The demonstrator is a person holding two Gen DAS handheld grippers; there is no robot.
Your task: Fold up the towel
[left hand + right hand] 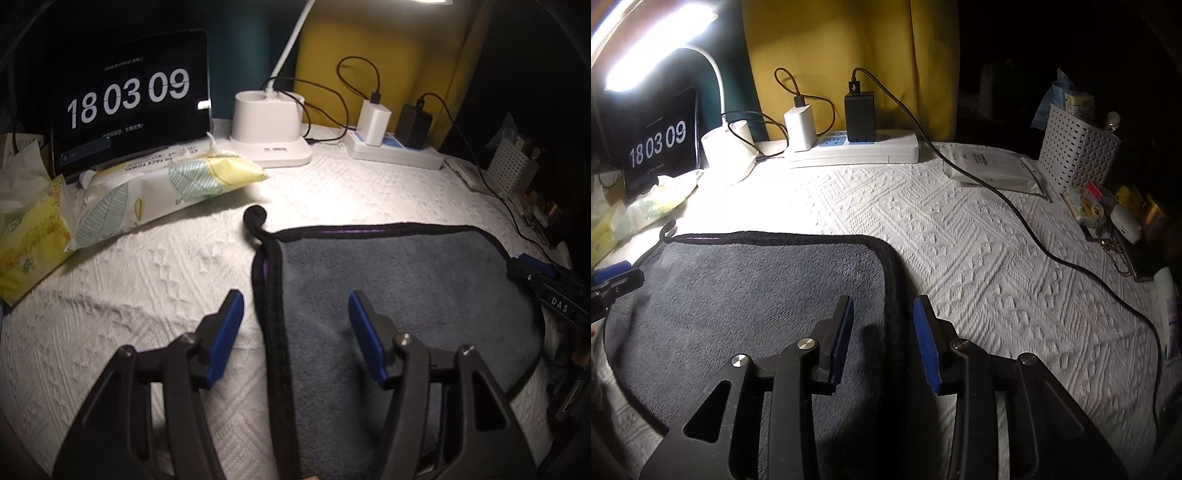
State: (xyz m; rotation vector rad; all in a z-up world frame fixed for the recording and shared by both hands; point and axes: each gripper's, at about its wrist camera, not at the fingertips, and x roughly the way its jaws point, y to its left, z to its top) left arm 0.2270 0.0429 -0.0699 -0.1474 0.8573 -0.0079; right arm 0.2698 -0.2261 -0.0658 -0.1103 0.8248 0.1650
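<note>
A grey towel point(406, 288) with black trim and a hanging loop point(255, 216) lies flat on the white textured tablecloth point(147, 280). My left gripper point(295, 328) is open, its blue pads straddling the towel's left edge. My right gripper point(882, 339) is open over the towel's point(757, 291) right edge, one pad on either side of the black trim. The right gripper also shows at the right edge of the left wrist view point(535, 269). The left gripper also shows at the left edge of the right wrist view point(613, 277).
At the back stand a tablet clock point(129, 99), a white lamp base point(269, 125) and a power strip point(395, 147) with chargers. Tissue packs point(155, 188) lie at the left. A black cable point(1052, 254), a white basket point(1075, 147) and small items lie right.
</note>
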